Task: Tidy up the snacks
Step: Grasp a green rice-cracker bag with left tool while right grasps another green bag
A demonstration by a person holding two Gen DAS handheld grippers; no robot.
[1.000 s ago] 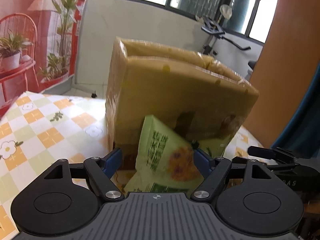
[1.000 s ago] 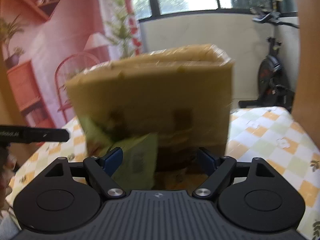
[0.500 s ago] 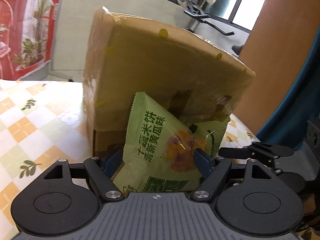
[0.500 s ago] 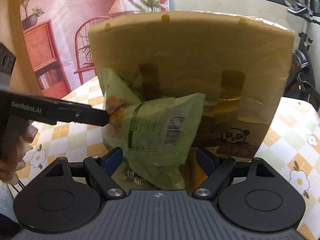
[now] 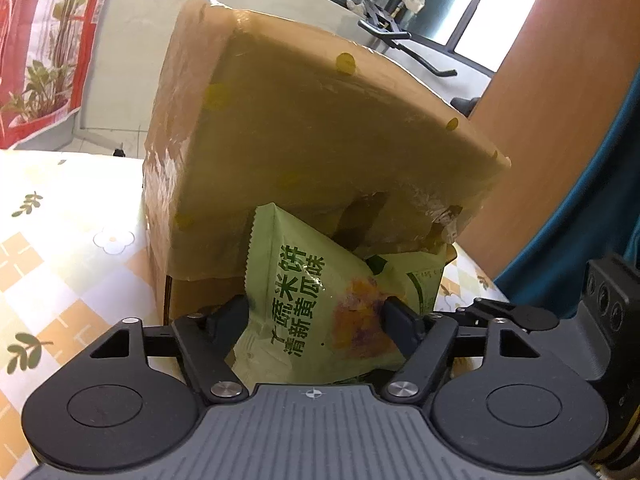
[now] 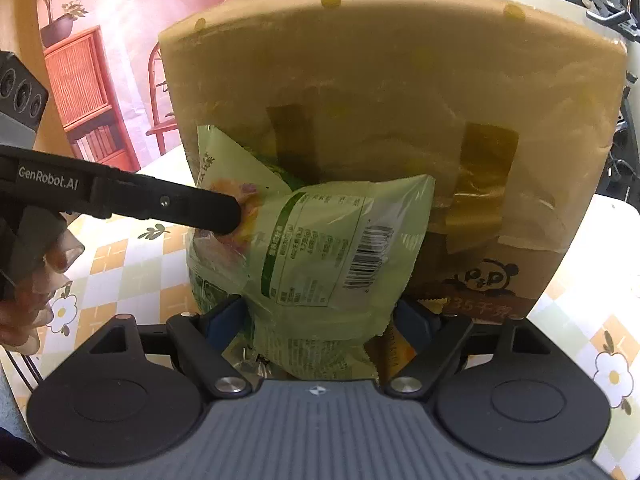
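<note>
A tall cardboard box (image 5: 320, 152) wrapped in yellowish tape stands on the table; it also fills the right wrist view (image 6: 392, 92). My left gripper (image 5: 316, 312) is shut on a green snack packet (image 5: 316, 312) with Chinese print, held against the box's lower front. My right gripper (image 6: 320, 312) is shut on a second green snack packet (image 6: 332, 248), barcode side facing me. The left gripper's finger (image 6: 160, 204) shows from the left in the right wrist view, touching its packet (image 6: 224, 184). The right gripper's finger (image 5: 508, 314) shows at the right in the left wrist view.
The table has a cloth of orange and cream checks with flowers (image 5: 60, 240). A wooden panel (image 5: 560, 120) and a blue curtain (image 5: 600, 220) stand to the right. An exercise bike (image 5: 400, 32) is behind the box. Another orange packet (image 6: 392, 356) lies under the right gripper.
Both grippers have moved in closer to the box with their packets. The two green packets now overlap in front of the box, and the box fills more of both views.
</note>
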